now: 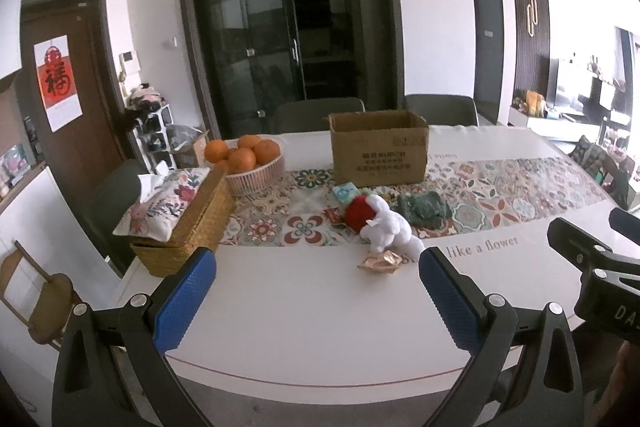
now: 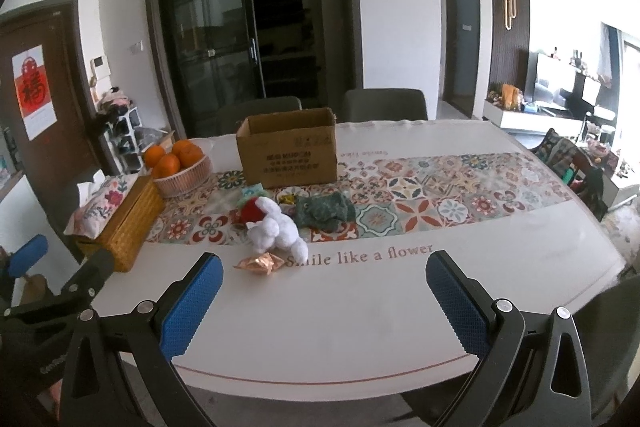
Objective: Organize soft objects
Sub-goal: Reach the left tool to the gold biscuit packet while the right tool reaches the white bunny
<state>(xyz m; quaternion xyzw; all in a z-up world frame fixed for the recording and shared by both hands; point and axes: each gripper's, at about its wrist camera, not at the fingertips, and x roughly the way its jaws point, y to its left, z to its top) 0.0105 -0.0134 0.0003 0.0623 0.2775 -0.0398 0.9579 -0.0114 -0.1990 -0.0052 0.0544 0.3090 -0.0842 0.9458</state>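
A white plush toy with a red part (image 1: 384, 221) (image 2: 274, 225) lies mid-table on the patterned runner. A dark green soft item (image 1: 424, 209) (image 2: 324, 211) lies right of it. A small light-blue packet (image 1: 346, 193) (image 2: 250, 191) lies behind the plush. A shiny copper wrapper (image 1: 380, 262) (image 2: 260, 263) lies in front. An open cardboard box (image 1: 378, 147) (image 2: 288, 147) stands behind them. My left gripper (image 1: 318, 287) is open and empty, over the near table edge. My right gripper (image 2: 324, 291) is open and empty, also short of the items.
A wicker tissue box with a floral cover (image 1: 180, 219) (image 2: 116, 219) and a bowl of oranges (image 1: 248, 159) (image 2: 180, 163) stand at the left. Chairs (image 1: 320, 113) (image 2: 384, 105) stand behind the table (image 1: 320, 327). The right gripper's body shows at the left view's right edge (image 1: 592, 267).
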